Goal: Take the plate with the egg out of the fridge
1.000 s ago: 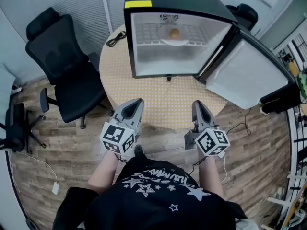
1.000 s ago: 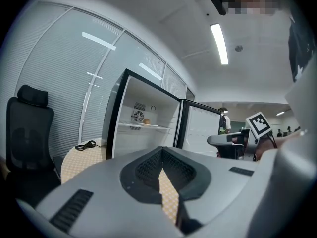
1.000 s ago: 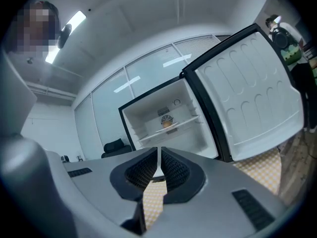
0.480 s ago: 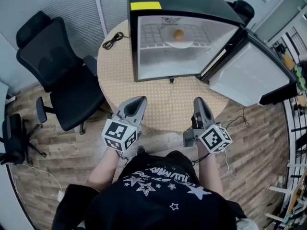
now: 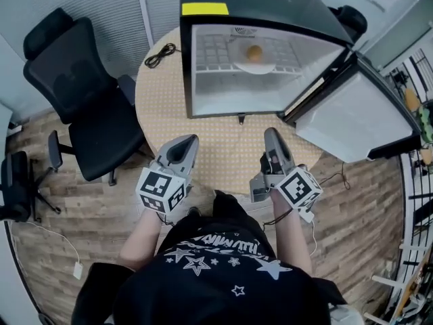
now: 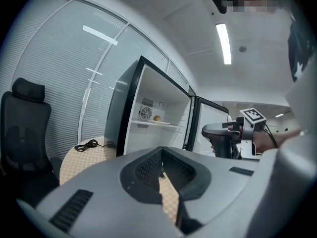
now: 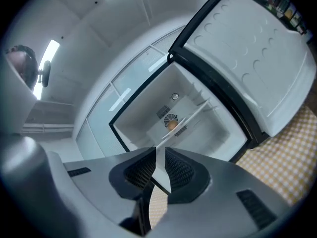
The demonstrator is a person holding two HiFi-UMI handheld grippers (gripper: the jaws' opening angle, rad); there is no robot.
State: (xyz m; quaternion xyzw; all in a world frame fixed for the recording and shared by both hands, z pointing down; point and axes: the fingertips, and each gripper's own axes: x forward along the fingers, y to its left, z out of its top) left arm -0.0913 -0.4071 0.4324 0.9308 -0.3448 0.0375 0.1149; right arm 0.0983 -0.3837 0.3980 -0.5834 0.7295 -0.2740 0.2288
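Note:
A small black fridge (image 5: 257,5) stands open on a round table (image 5: 223,141). On its upper shelf lies a white plate (image 5: 254,65) with a brown egg (image 5: 254,52) on it. The left gripper view shows the same egg (image 6: 156,118) on the plate (image 6: 161,123), and the right gripper view shows the egg (image 7: 171,125) in front of the fan grille. My left gripper (image 5: 191,139) and right gripper (image 5: 270,133) are at the table's near edge, well short of the fridge. Both point at it, shut and empty. The right gripper is rolled to one side.
The fridge door (image 5: 352,117) swings out to the right, beside my right gripper. A black office chair (image 5: 88,93) stands left of the table. A coiled black cable (image 5: 161,54) lies on the table left of the fridge. Wooden floor surrounds the table.
Both grippers have moved forward to the table's edge, towards the fridge. The right one has moved further and rolled about its own axis. Both stay shut.

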